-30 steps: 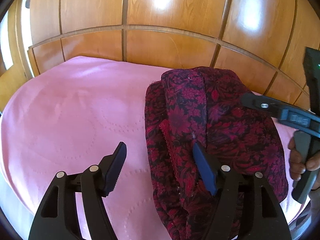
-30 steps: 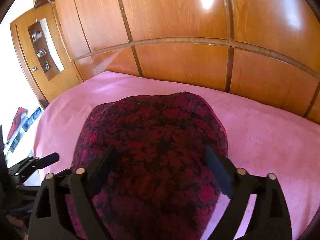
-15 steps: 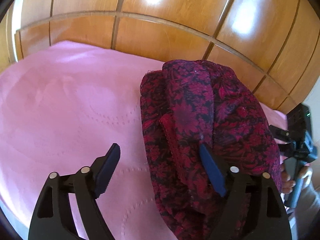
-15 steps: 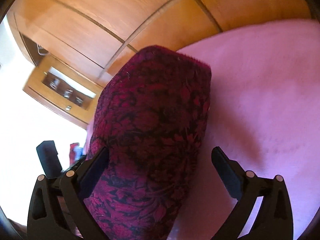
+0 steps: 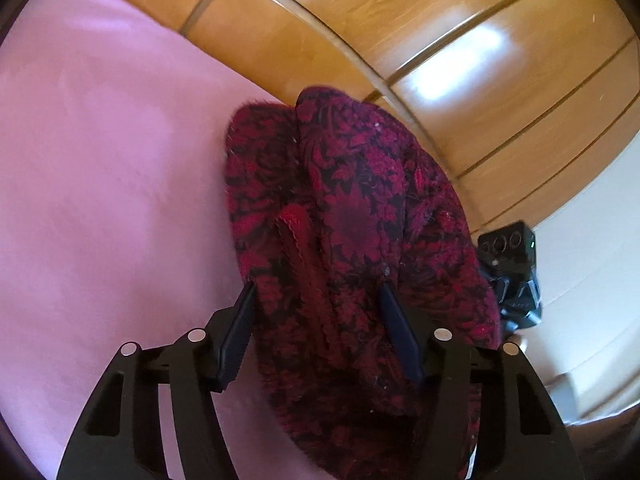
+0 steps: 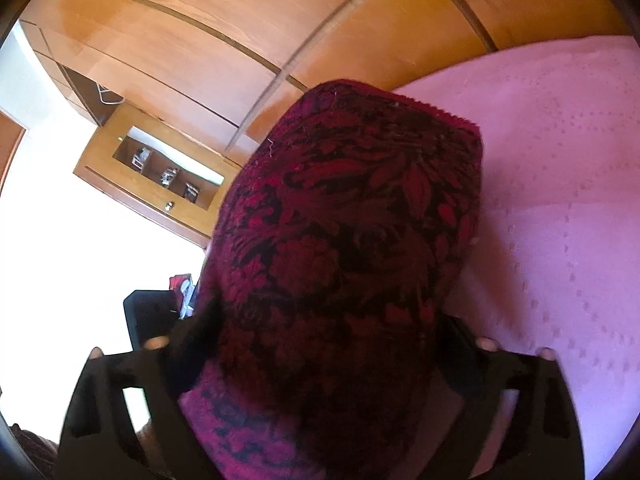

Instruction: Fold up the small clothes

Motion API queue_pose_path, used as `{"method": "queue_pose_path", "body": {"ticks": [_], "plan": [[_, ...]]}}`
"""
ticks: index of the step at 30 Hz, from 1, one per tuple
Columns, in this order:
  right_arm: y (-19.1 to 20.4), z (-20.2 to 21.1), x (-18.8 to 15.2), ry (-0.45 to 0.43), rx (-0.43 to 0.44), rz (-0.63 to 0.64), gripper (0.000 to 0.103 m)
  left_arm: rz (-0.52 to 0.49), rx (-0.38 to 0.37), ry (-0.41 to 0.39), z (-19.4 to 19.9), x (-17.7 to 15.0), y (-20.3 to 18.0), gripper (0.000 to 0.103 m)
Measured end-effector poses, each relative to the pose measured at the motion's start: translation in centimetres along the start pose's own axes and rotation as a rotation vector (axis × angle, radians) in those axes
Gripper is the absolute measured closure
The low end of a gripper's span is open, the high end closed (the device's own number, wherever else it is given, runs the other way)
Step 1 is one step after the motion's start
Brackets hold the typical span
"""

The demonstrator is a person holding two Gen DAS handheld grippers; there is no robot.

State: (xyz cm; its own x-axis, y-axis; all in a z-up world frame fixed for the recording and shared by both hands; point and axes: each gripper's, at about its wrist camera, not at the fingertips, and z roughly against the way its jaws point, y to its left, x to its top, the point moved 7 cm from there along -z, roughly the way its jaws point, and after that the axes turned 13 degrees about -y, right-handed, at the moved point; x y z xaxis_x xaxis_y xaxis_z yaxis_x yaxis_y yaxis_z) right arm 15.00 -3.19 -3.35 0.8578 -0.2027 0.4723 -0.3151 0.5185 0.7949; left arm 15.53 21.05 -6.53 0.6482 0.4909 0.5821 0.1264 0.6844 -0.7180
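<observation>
Your left gripper [image 5: 320,320] has its two fingers pressed against either side of a bunched fold of the red-and-black floral garment [image 5: 352,240], clamped on the cloth; the left finger [image 5: 236,332] shows its ribbed pad at the fabric's edge, the right one [image 5: 400,336] is sunk into the folds. A red scalloped hem [image 5: 304,264] runs up between them.

Your right gripper [image 6: 320,344] is mostly buried under the same garment [image 6: 352,232]: both fingers sit tight against the sides of the cloth, with the fabric draped over them toward the lens, so the pads themselves are hidden. It looks clamped on the garment.

The garment lies folded lengthwise, held up at your end by both grippers, its far end reaching toward the pink bedspread [image 5: 100,200], which shows a stitched dotted pattern in the right wrist view [image 6: 560,220]. Beyond the bed stands a glossy wooden wardrobe [image 5: 460,40]. In the left view, your right gripper's body [image 5: 512,272] shows just past the cloth's right edge. In the right view, a wooden cabinet with a glass niche [image 6: 160,172] stands off to the left.
</observation>
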Motion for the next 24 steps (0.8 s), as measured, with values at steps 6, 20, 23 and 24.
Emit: {"method": "queue_pose_path", "body": {"ticks": [6, 20, 23, 24], "plan": [[3.8, 4.6, 0.1, -0.104, 0.034, 0.071, 0.036, -0.016, -0.107, 0.009, -2.0, -1.1, -4.5, 0.042], [-4.6, 29.3, 2.5, -0.601, -0.329, 0.01, 0.039, -0.437, -0.285, 0.296, -22.9, -7.4, -28.7, 0.044], [-8.7, 32.7, -0.7, -0.612, -0.473, -0.054, 0.039, -0.628, -0.18, 0.349, -26.3, -11.6, -30.7, 0.044], [-10.2, 33.2, -2.3, -0.59, -0.514, -0.088, 0.039, -0.668, -0.149, 0.361, -26.8, -12.7, -30.7, 0.044]]}}
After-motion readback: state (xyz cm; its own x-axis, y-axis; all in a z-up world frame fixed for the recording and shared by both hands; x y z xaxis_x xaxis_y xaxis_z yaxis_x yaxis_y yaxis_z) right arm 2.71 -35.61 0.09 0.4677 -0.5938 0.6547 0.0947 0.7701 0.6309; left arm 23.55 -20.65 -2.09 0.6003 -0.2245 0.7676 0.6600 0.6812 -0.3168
